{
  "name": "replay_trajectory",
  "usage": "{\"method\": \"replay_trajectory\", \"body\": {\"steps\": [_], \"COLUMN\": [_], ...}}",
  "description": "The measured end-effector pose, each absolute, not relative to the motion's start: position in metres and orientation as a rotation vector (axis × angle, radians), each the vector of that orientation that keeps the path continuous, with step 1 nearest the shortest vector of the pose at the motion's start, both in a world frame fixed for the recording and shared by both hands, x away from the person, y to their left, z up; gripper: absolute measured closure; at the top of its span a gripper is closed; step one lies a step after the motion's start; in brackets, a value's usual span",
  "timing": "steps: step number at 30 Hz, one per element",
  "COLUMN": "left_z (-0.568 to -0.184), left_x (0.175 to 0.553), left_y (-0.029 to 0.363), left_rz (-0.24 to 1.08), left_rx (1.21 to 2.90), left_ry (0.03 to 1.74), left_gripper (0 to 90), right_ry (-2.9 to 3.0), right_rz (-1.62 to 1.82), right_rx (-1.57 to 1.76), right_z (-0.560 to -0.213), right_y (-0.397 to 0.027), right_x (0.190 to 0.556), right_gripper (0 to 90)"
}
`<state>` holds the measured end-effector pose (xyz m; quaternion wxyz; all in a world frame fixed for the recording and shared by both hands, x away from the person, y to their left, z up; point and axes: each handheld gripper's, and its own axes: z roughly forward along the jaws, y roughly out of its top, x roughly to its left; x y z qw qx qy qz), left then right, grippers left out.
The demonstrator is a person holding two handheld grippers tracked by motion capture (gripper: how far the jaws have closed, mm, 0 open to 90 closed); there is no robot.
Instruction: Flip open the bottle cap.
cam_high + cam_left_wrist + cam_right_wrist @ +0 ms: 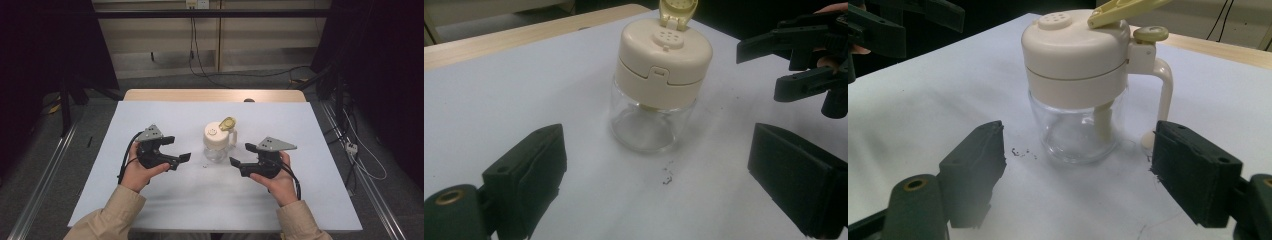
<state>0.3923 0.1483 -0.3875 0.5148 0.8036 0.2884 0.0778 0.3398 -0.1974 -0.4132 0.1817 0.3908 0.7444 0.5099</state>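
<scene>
A clear glass jar (216,150) with a cream shaker lid (216,134) stands upright at the middle of the white table cover (150,115). Its yellow flip cap (228,123) is raised, so the sprinkle holes (666,36) show. A cream handle (1164,95) runs down one side of the jar. My left gripper (178,149) is to the jar's left, open, nothing between its pads (531,172). My right gripper (242,155) is to the jar's right, open and empty too, pads (1193,167) wide apart. Both point at the jar (649,122) without touching it.
A few dark specks (668,176) lie on the cover in front of the jar. The wooden table edge (215,95) shows at the back. Cables (192,55) and dark stands are on the floor beyond and to the sides.
</scene>
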Motion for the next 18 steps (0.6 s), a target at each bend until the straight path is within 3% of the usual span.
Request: {"method": "replay_trajectory", "body": {"steps": [18], "left_z": [-0.406], "left_x": [0.383], "left_y": [0.174], "left_rz": [0.196], "left_rx": [1.946], "left_ry": [0.710], "left_gripper": [8.3], "right_ry": [2.095], "right_rz": [1.448], "right_rx": [1.110], "right_z": [-0.421], "right_y": [-0.216], "right_x": [0.324], "right_gripper": [21.0]}}
